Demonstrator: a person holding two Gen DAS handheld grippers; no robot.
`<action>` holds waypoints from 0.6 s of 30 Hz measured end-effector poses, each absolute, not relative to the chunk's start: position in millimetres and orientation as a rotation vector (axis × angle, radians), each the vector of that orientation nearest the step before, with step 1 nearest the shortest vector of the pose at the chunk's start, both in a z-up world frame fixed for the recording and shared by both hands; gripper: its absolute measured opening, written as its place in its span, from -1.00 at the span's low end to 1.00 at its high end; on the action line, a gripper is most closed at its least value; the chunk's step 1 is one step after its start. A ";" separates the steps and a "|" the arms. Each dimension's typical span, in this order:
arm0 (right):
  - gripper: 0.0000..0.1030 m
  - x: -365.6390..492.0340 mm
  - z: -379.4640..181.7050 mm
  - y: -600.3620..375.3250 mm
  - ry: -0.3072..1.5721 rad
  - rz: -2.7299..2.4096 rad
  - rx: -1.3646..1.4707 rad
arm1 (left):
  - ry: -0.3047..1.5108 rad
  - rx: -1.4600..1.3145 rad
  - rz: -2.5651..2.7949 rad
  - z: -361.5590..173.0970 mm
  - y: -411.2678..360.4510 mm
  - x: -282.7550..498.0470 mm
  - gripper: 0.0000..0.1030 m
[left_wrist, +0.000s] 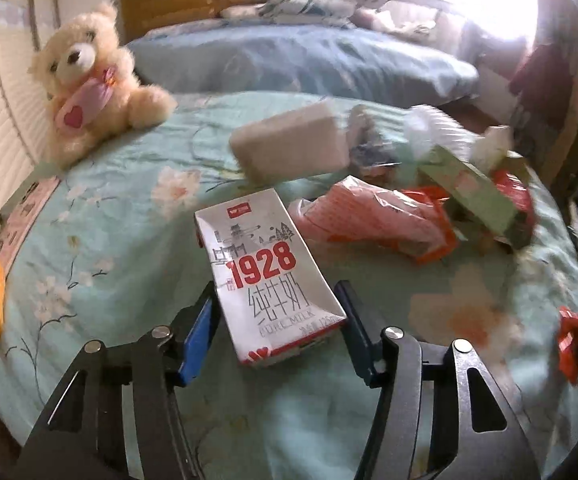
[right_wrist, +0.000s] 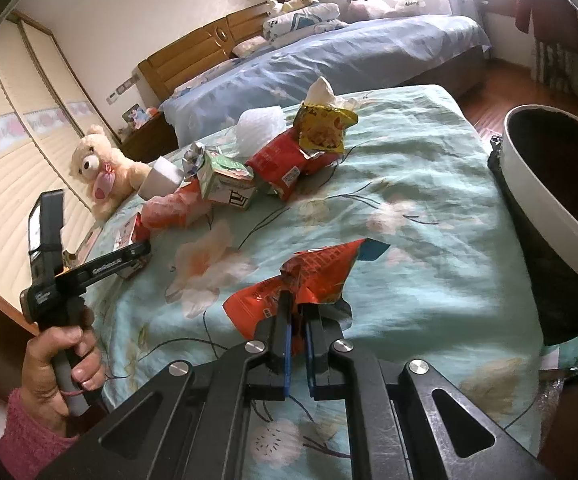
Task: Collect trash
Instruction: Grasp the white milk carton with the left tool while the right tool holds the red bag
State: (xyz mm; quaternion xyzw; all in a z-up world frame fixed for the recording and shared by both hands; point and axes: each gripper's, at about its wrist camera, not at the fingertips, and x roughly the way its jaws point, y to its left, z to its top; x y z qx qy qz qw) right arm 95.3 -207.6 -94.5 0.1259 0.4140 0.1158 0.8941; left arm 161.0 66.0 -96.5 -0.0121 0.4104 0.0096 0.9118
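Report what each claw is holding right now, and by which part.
Right claw is shut on the red wrapper, pinching its crumpled near edge. Left claw is open, straddling the milk carton, not gripping.

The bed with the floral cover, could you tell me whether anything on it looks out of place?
Yes: litter on the bedspread. A milk carton lies flat between the open left hand-held gripper, torn wrappers are heaped mid-bed, and the right hand-held gripper pinches a crumpled red wrapper.

Black linkages, blue fingers [left_wrist: 199, 332], pink sleeve [right_wrist: 29, 436]
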 end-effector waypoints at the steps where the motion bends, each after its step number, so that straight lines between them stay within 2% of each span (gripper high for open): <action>1: -0.91 94.3 -93.3 -208.8 0.855 0.239 0.259 | 0.836 -0.030 -0.012 -93.5 62.5 156.0 0.08; 18: -0.91 63.1 -74.5 -264.8 0.788 0.156 0.293 | 0.752 0.109 -0.356 -57.3 -54.8 94.0 0.06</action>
